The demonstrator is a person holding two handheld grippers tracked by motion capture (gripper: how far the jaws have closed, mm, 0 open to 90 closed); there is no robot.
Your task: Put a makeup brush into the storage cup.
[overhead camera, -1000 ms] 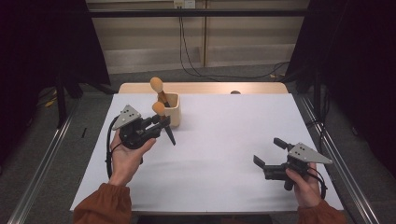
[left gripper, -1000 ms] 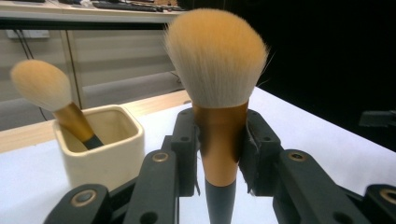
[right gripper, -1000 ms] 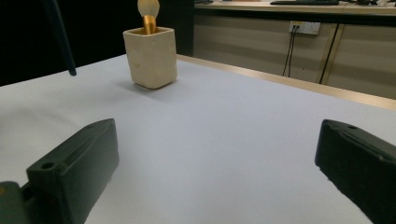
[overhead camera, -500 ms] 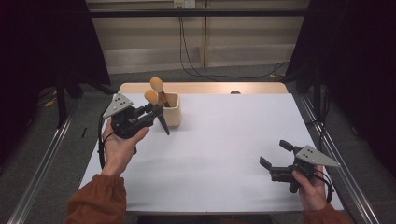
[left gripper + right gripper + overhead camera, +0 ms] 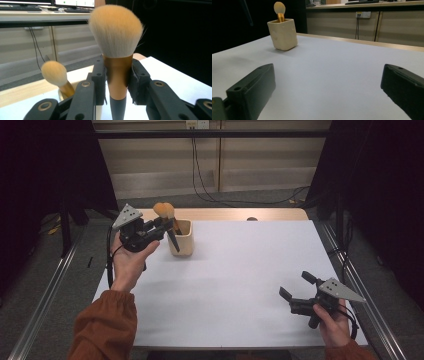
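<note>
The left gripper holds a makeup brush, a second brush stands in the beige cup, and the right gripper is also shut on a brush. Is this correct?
Not quite. The left gripper does hold a brush, and a second brush stands in the cup, but the right gripper is open and empty, as the right gripper view shows.

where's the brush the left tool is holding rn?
In the high view the brush sits far left on the table, clamped in the left tool beside the cream cup that holds a second brush; its head is level with that one's.
</note>
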